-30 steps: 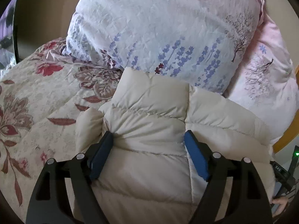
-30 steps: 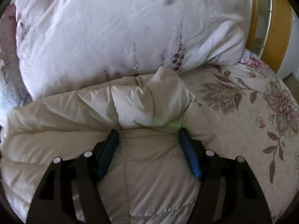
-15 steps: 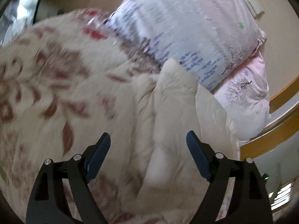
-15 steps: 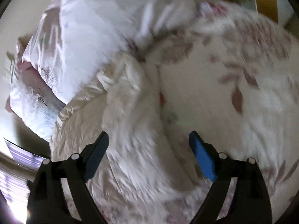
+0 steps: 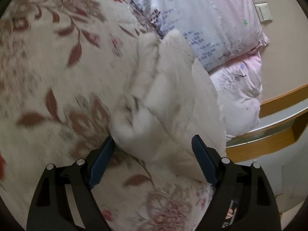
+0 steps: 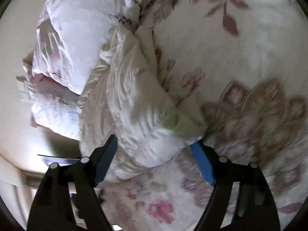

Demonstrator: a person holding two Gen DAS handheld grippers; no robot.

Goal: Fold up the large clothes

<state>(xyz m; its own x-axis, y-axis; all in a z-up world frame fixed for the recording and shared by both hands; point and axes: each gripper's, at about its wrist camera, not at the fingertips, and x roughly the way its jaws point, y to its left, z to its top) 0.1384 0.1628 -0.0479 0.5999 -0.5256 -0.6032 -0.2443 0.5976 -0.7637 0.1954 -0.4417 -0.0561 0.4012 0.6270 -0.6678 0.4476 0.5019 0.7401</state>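
Note:
A cream puffer jacket lies folded into a long bundle on the floral bedspread, its far end against the pillows. My left gripper is open, and the bundle's near end lies between its blue pads without being squeezed. In the right wrist view the same jacket runs away from my right gripper. Its jaws are closing, still wide apart, with the jacket's near fold between them; I see no firm pinch. Both views are smeared by motion.
Two pillows lean at the bed's head: a white one with blue flowers and a pink one. A wooden headboard rail and wall sockets are at the right. The bedspread stretches to the right of the jacket.
Both grippers have drawn back from the jacket's middle to its near end and rolled, so both views have tilted. The jacket now looks smaller and farther off. More bedspread shows.

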